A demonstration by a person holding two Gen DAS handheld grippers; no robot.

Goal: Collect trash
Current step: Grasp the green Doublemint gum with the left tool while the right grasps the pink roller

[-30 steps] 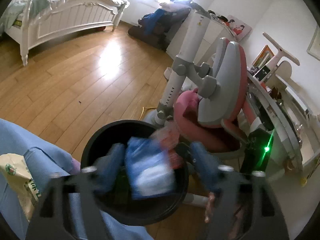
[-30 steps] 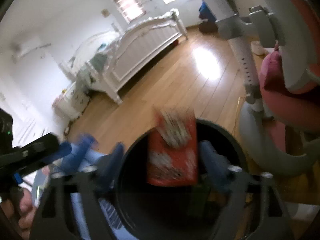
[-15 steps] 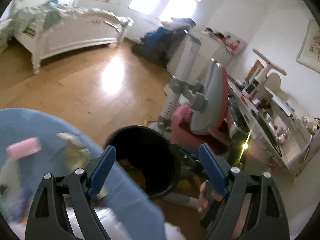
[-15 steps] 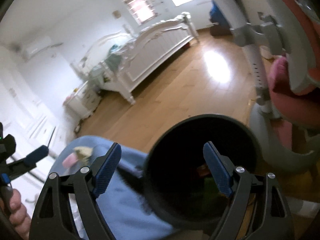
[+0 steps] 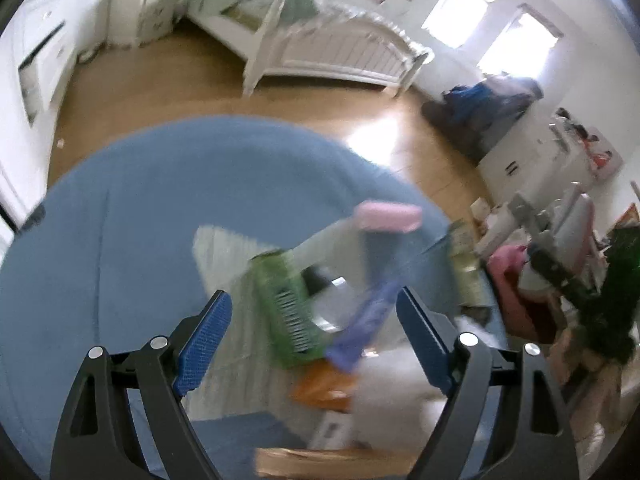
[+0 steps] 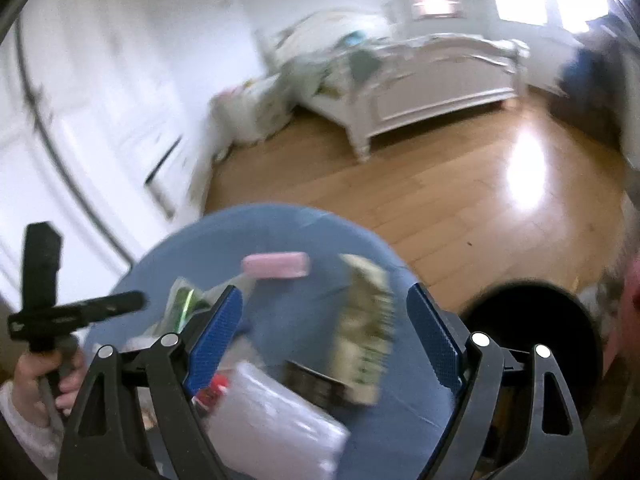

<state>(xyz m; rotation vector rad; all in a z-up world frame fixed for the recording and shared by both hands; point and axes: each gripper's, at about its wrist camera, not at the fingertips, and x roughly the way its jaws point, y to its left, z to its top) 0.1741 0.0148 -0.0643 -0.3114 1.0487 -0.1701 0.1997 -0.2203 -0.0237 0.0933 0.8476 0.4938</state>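
Several pieces of trash lie on a round blue table (image 5: 120, 208). In the left wrist view I see a green packet (image 5: 286, 304), a purple wrapper (image 5: 368, 320), a pink box (image 5: 390, 216) and an orange packet (image 5: 324, 384). My left gripper (image 5: 314, 340) is open and empty above them. In the right wrist view my right gripper (image 6: 324, 338) is open and empty over the table (image 6: 288, 316), near a beige packet (image 6: 366, 332), the pink box (image 6: 276, 265) and a white packet (image 6: 276, 420). The black bin (image 6: 532, 328) stands on the floor to the right. Both views are blurred.
A white bed (image 5: 332, 48) stands across the wooden floor (image 6: 460, 200). A pink and grey chair (image 5: 532, 280) and a cluttered desk are at the right. White cabinets (image 6: 80, 140) line the left wall. The left gripper's handle (image 6: 44, 320) shows at the left of the right wrist view.
Both grippers dropped their wrappers into the black bin, opened, and swung left from the bin to above the blue table's trash.
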